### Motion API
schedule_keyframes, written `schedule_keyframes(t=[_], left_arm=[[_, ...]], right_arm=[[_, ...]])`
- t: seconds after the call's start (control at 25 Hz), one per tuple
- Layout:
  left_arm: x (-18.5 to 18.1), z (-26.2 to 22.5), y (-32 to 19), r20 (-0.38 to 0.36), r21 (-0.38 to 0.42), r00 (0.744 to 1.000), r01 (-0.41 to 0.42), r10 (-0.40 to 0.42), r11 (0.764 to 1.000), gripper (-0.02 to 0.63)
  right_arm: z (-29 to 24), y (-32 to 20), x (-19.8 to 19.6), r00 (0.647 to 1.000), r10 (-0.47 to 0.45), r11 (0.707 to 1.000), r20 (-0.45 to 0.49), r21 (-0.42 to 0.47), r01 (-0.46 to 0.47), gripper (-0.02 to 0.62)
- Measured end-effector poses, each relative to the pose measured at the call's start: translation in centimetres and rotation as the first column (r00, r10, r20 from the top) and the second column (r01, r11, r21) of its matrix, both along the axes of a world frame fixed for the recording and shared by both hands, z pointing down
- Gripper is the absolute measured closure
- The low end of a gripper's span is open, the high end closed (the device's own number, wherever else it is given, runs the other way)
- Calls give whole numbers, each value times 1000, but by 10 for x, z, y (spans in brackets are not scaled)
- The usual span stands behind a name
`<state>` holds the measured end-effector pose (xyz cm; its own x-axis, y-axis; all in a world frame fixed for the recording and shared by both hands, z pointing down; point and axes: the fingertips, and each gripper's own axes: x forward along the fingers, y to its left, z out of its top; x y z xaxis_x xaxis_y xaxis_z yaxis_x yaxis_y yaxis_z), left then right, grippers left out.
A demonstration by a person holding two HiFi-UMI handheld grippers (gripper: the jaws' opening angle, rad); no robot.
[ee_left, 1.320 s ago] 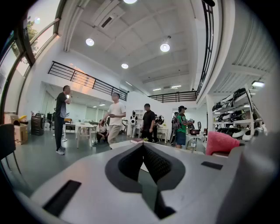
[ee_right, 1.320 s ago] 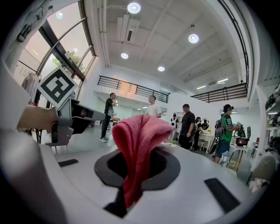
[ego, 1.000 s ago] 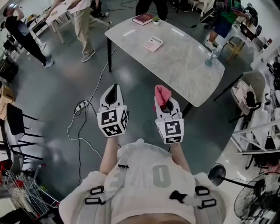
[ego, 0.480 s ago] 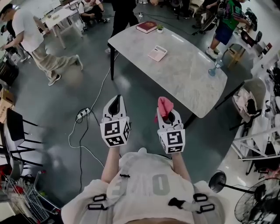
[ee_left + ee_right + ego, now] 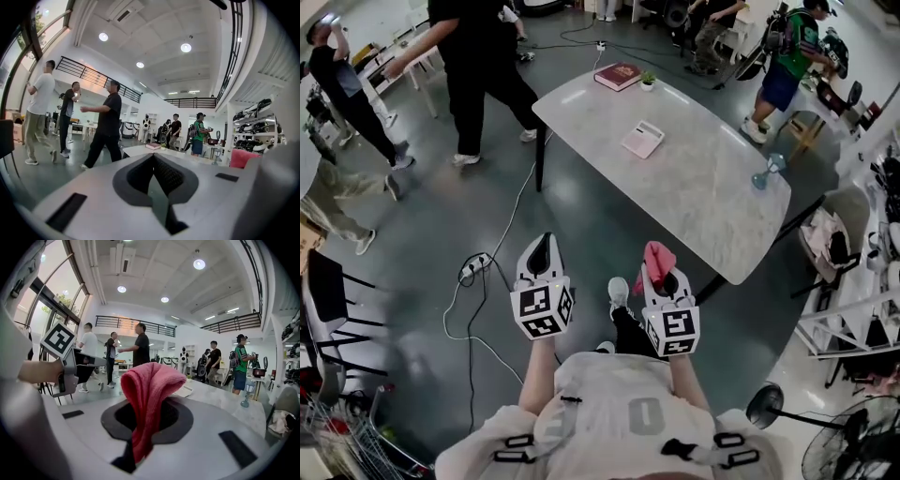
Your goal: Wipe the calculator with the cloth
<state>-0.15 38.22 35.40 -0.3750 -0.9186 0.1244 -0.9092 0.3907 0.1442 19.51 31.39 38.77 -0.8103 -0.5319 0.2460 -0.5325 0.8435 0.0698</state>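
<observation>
A pale pink calculator [image 5: 643, 140] lies flat on the grey marble table [image 5: 694, 187], well ahead of both grippers. My right gripper [image 5: 661, 265] is shut on a pink cloth [image 5: 656, 259], which folds up and over out of its jaws [image 5: 149, 399]. My left gripper [image 5: 539, 255] is shut with nothing in it; its dark pads [image 5: 161, 176] meet. Both grippers hover over the floor short of the table's near corner, roughly side by side. The table edge shows behind the cloth in the right gripper view.
A dark red book [image 5: 618, 75] and a small potted plant [image 5: 648, 82] sit at the table's far end, a blue glass [image 5: 765, 172] at its right edge. A power strip with cable [image 5: 472, 270] lies on the floor to the left. Several people walk behind the table.
Both grippers have come closer to the table's near corner and lower, cloth still held. The people on the left have walked on; a person in black now passes the table's far-left side.
</observation>
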Motion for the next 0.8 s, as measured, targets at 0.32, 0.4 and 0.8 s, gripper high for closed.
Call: schedule_keyframes(t=[0.32, 0.4, 0.8], left_arm=[[-17, 18, -55, 36, 20, 999, 11, -12, 1000, 586], [-27, 19, -74, 52, 18, 999, 16, -17, 1000, 586], [-95, -19, -224, 94, 25, 995, 11, -13, 1000, 586]], right_arm=[[16, -61, -39, 997, -57, 998, 56, 11, 56, 540], [17, -81, -54, 995, -71, 997, 73, 14, 70, 540], [-16, -222, -130, 987, -130, 991, 96, 46, 126, 538]])
